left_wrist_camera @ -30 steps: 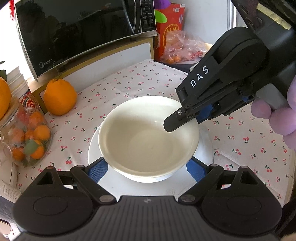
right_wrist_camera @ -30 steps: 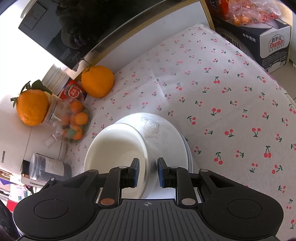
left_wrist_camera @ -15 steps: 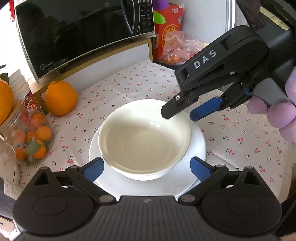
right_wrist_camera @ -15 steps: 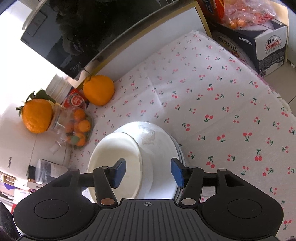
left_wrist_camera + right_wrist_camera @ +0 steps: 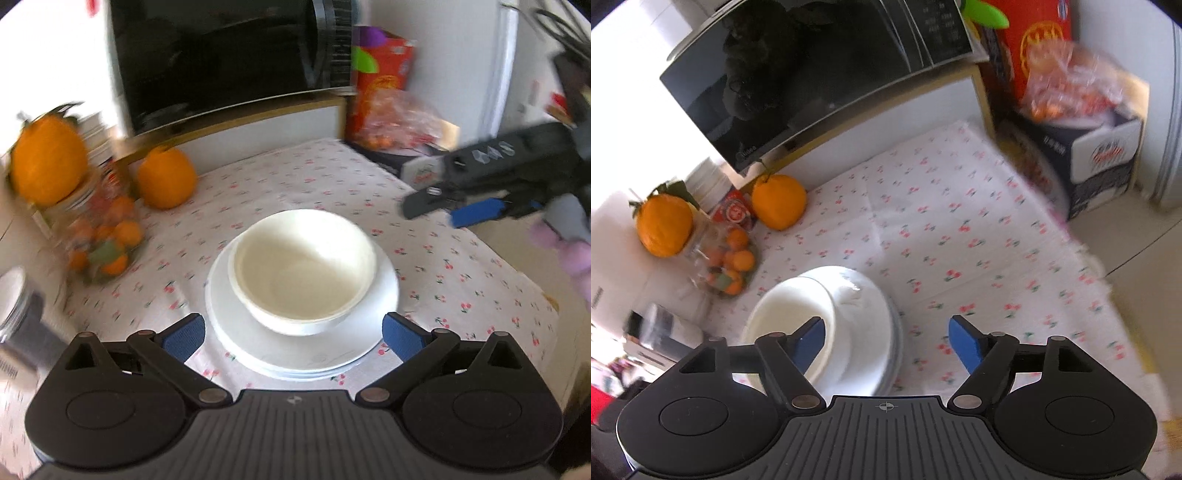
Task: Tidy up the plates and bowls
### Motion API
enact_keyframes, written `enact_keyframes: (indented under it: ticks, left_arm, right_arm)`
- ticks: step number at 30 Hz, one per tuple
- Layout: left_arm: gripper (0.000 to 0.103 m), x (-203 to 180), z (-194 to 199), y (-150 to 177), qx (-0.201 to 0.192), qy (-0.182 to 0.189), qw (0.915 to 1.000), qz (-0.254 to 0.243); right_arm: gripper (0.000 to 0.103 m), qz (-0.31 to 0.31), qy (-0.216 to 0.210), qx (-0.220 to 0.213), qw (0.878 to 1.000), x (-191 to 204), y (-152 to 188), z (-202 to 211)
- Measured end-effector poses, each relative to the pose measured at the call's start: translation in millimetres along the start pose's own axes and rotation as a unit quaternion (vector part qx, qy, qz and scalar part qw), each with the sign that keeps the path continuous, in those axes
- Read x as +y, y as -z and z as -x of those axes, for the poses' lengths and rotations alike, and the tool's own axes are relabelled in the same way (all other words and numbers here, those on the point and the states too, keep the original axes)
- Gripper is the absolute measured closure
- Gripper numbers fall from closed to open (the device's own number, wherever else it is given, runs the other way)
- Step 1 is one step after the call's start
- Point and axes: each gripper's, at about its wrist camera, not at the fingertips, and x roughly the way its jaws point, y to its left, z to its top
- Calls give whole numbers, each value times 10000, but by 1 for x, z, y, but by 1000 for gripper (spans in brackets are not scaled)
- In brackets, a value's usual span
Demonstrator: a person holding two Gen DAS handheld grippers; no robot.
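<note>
A white bowl (image 5: 301,269) sits upright on a stack of white plates (image 5: 258,343) on the cherry-print tablecloth. My left gripper (image 5: 291,336) is open and empty, pulled back just in front of the stack. My right gripper (image 5: 443,212) shows at the right of the left wrist view, open, raised clear of the bowl. In the right wrist view the bowl (image 5: 786,314) and plates (image 5: 882,325) lie low and left of my open right gripper (image 5: 890,343).
A black microwave (image 5: 221,55) stands at the back. A large orange (image 5: 166,181) and a bag of small oranges (image 5: 103,240) lie at the left. A red box (image 5: 384,85) and a carton (image 5: 1100,162) stand at the back right. The table edge (image 5: 1108,288) runs along the right.
My right gripper let go of the bowl's rim, opened wide and drew back up to the right. My left gripper pulled back from the stack. The bowl stays on the plates.
</note>
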Motion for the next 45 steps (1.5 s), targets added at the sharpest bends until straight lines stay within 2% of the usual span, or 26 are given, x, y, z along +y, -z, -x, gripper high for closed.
enact_keyframes:
  ticks: [5,9,10,15,20,26,32,34,37,45]
  left_arm:
    - [1,8,15,0,45,-369,9976,580]
    - [0,10,29,2,140,-750,9911,1088]
    - [0,11,32,4,154,-811,9896,1174]
    - [0,3,46,15,109,-1072,9846,1379]
    - [0,3,52,25,72,-1088,9804,1639]
    - [0,7,51,31,197,-897,9725,2142]
    - [0,-3,50,35,317,-1138,9714,2060]
    - [0,-5,49,36,362,-1187,9708,2052]
    - [0,-7,49,38,423,-1245,9706,2018]
    - [0,-11,50,39,419,-1432,9695,1946]
  right_arm:
    - [20,398,96,-94,9991,14,7,21]
    - [17,824,248,-104,9962,32,19,37]
    - [14,877,252,-118,9958,35,23,41]
    - [11,1071,310,-163,9936,45,42,54]
    - [10,1174,428,-298,9917,43,60,58]
    - [10,1242,533,-196,9906,43,71,55]
    - [9,1485,592,-301,9867,53,78,56]
    - [5,1505,578,-287,9865,55,80,56]
    - [4,1528,599,-303,9860,56,82,55]
    - [4,1570,687,-272,9848,56,85,51]
